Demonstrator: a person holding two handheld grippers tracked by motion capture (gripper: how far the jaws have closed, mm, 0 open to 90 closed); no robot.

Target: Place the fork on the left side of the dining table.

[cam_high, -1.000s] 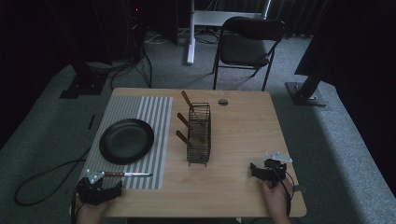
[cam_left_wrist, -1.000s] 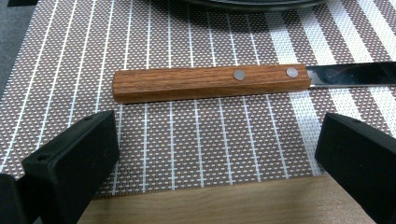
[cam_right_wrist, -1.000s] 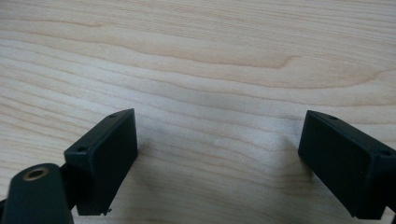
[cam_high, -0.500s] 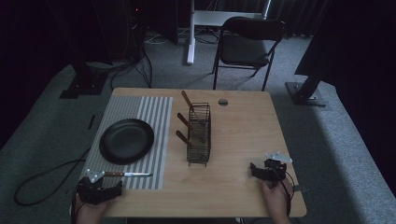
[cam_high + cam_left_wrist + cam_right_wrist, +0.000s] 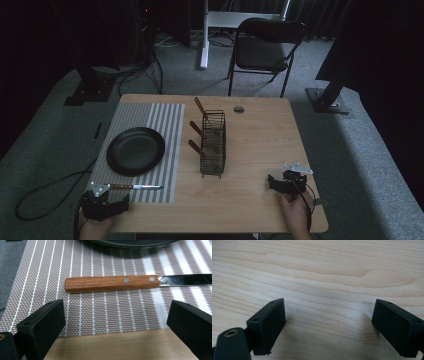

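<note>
A knife [image 5: 131, 187] with a wooden handle [image 5: 111, 283] and steel blade lies across the near edge of a striped grey placemat [image 5: 165, 125]. My left gripper [image 5: 102, 205] rests at the table's near left corner just short of the handle, jaws wide open with nothing between them [image 5: 115, 322]. A black plate [image 5: 135, 150] sits on the mat beyond the knife. My right gripper [image 5: 285, 182] rests on bare wood near the front right, also open and empty [image 5: 328, 322].
A black wire rack [image 5: 213, 143] stands mid-table, with three wooden-handled utensils [image 5: 196, 130] sticking out to its left. A small round cable hole [image 5: 238, 109] is at the far edge. A folding chair [image 5: 265, 45] stands beyond the wooden table [image 5: 260, 135].
</note>
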